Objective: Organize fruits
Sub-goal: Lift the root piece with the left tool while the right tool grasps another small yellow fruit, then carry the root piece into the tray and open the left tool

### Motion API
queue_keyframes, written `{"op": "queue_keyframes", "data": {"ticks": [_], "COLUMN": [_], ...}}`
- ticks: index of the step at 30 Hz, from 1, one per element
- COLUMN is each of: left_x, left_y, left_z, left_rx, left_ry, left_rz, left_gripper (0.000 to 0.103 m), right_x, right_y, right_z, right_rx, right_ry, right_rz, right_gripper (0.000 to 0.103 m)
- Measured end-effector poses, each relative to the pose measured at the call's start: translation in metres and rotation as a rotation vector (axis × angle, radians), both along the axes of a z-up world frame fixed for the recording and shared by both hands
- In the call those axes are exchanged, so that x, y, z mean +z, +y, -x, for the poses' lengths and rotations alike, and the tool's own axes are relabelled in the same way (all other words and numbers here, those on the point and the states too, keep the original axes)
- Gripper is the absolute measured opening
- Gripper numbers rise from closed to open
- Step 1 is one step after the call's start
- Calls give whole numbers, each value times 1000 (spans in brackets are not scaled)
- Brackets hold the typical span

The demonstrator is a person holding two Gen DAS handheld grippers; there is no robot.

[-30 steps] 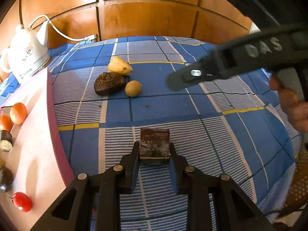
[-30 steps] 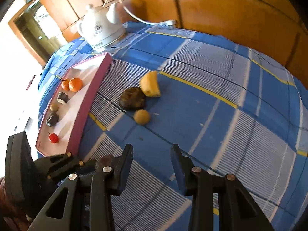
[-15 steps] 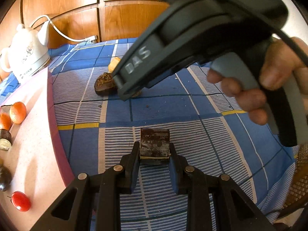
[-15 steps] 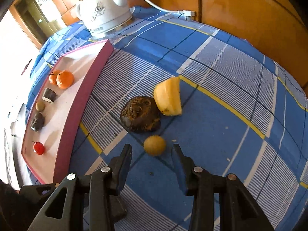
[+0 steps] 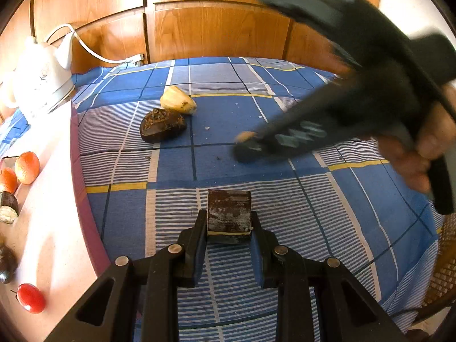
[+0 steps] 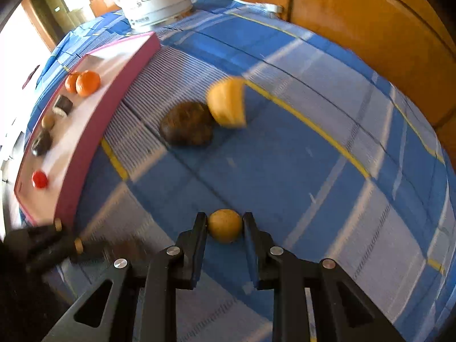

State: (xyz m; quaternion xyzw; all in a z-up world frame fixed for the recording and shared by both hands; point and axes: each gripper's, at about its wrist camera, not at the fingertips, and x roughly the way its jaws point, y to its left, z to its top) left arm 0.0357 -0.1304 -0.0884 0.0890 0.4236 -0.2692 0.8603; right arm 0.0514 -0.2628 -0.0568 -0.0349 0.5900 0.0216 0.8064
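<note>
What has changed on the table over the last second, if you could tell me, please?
The right gripper swung in over the cloth and closed on the small round yellow fruit, now away from the dark brown fruit and yellow wedge. The left gripper kept clamping the dark block, and the fruits on the pink tray stayed put.

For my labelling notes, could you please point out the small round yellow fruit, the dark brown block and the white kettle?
small round yellow fruit (image 6: 224,225), right wrist view, its front face.
dark brown block (image 5: 229,212), left wrist view, its top face.
white kettle (image 5: 42,78), left wrist view, its body.
</note>
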Motion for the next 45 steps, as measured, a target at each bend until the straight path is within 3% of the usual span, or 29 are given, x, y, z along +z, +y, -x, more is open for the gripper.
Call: {"op": "queue_keyframes", "data": {"ticks": [4,27,38,45], "left_x": [0,0,3,11], "left_y": [0,-8,-8,-2], "left_z": [0,0,-2,-1], "left_rx": [-1,17,28,39], "left_ry": [1,-9,8,29], "left_rz": [-1,-42,-41,0], "left_gripper": [27,27,27,27], "right_x": [1,-2,-6,-7], "right_y": [-16,-17,-9,-5], "right_z": [20,20,25,27], "right_rx": [-17,19,44,55], "right_ry": [-12,-16,-30,-36], "right_rz": [-32,-23,1,11], "right_gripper": [25,26,25,25]}}
